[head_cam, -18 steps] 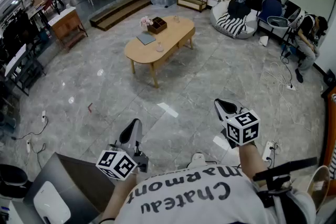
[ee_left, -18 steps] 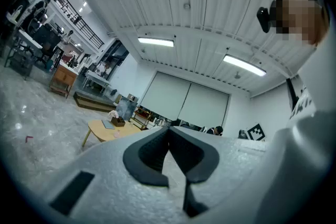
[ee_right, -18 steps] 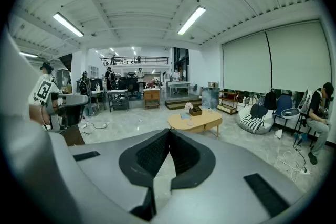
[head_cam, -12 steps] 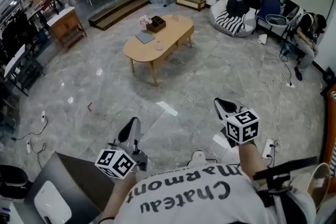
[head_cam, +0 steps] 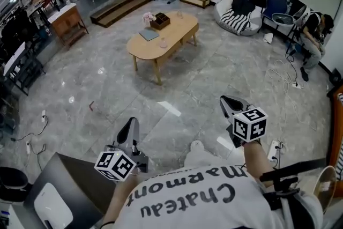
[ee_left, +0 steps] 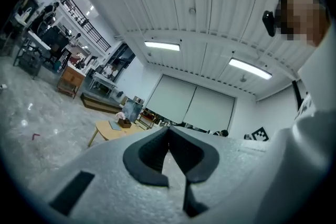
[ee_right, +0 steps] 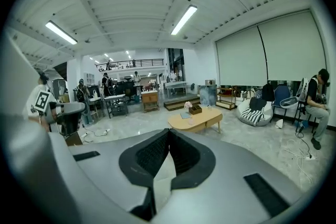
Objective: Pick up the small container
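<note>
Left gripper (head_cam: 129, 125) sits slightly further left than before; right gripper (head_cam: 228, 101) unchanged. Both pairs of jaws closed together, empty. Oval wooden table (head_cam: 174, 35) well apart, ahead.

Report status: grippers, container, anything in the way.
Left gripper and right gripper shut, empty. Container not picked out; small things on the table, far ahead. Only floor between.

Left tool (head_cam: 130, 126), right tool (head_cam: 229, 103): closed, empty.
</note>
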A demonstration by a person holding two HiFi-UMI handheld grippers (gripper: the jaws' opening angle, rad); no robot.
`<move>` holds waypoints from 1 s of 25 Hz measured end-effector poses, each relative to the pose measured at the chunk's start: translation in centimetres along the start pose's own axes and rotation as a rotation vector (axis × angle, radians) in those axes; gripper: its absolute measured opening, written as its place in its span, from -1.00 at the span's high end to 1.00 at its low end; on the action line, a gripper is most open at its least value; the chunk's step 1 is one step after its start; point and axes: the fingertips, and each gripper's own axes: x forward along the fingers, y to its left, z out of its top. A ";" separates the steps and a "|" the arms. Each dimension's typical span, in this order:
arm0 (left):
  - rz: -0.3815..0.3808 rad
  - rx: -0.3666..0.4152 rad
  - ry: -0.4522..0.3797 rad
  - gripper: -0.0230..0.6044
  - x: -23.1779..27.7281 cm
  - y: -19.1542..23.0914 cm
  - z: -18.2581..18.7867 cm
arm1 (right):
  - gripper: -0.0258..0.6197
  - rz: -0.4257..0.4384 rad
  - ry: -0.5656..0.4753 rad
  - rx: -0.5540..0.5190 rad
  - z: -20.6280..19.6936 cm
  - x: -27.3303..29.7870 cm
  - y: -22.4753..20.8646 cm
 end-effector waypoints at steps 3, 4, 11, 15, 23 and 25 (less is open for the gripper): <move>-0.020 0.006 0.007 0.88 0.1 0.5 0.4 | 0.88 0.014 -0.015 0.010 1.0 0.6 0.3; -0.030 -0.008 -0.007 0.88 0.2 0.8 0.8 | 0.88 0.022 -0.014 0.003 1.2 1.2 0.5; -0.017 0.026 -0.055 0.88 4.9 4.4 3.7 | 0.88 0.092 -0.046 -0.070 5.6 8.6 0.1; 0.013 0.007 -0.088 0.88 8.5 6.6 5.1 | 0.88 0.112 -0.065 -0.101 8.2 12.7 -1.7; 0.086 -0.043 -0.070 0.88 17.2 11.0 5.8 | 0.88 0.103 -0.065 -0.062 11.8 20.5 -8.5; 0.102 -0.046 -0.067 0.88 19.2 11.8 5.5 | 0.88 0.108 -0.058 -0.035 12.2 22.3 -10.6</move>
